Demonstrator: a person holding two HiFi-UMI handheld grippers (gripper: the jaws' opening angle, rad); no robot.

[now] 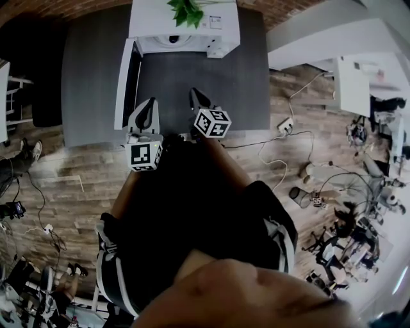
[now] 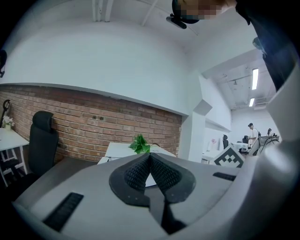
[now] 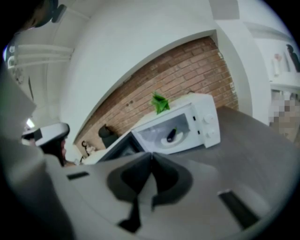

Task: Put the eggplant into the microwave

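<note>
A dark eggplant (image 3: 171, 135) lies on the plate inside the white microwave (image 3: 206, 115), whose door (image 3: 121, 148) hangs open to the left. In the head view the microwave (image 1: 184, 29) stands at the far edge of the dark table (image 1: 218, 83) with its door (image 1: 126, 83) swung out toward me. My left gripper (image 1: 148, 110) and right gripper (image 1: 195, 98) hover over the table's near edge, well short of the microwave. Both are shut with nothing between the jaws; the left gripper (image 2: 150, 157) and right gripper (image 3: 151, 157) show their pads pressed together.
A green plant (image 1: 187, 11) sits on top of the microwave. A black office chair (image 2: 41, 136) stands left of the table by the brick wall. Cables and a power strip (image 1: 284, 125) lie on the wooden floor to the right.
</note>
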